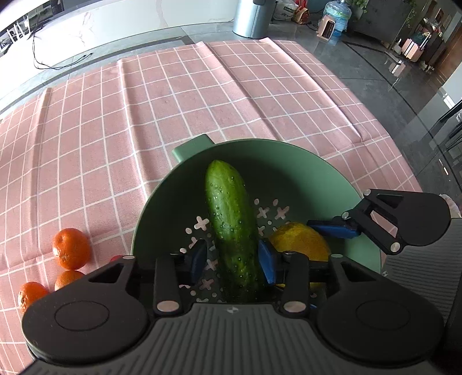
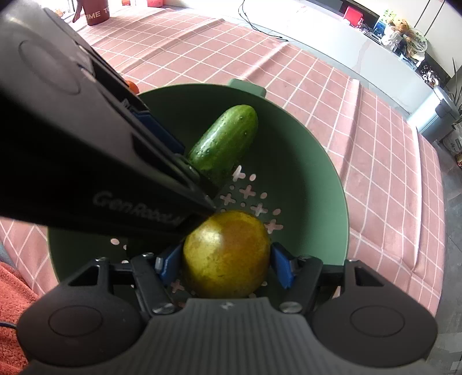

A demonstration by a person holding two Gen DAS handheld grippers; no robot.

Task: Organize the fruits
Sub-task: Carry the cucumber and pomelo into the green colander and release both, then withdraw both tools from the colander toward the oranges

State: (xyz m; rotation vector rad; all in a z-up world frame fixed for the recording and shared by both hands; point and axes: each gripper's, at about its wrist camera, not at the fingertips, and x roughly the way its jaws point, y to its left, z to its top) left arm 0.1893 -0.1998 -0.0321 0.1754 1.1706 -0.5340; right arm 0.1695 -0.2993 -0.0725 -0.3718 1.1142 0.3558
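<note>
A green colander bowl (image 1: 303, 170) stands on the pink checked cloth; it also shows in the right wrist view (image 2: 317, 173). My left gripper (image 1: 234, 261) straddles a green cucumber (image 1: 228, 213) that lies in the bowl; a gap shows at the left pad, the right pad is against it. My right gripper (image 2: 226, 264) has its blue pads on both sides of a yellow-orange round fruit (image 2: 226, 253) on the bowl's floor. That fruit shows in the left wrist view (image 1: 297, 239), the cucumber in the right wrist view (image 2: 228, 138).
Three small oranges (image 1: 70, 248) lie on the cloth (image 1: 173, 101) left of the bowl. The left gripper's body (image 2: 72, 144) crosses the right wrist view. A grey bin (image 1: 251, 17) and a water jug (image 1: 336, 14) stand beyond the table.
</note>
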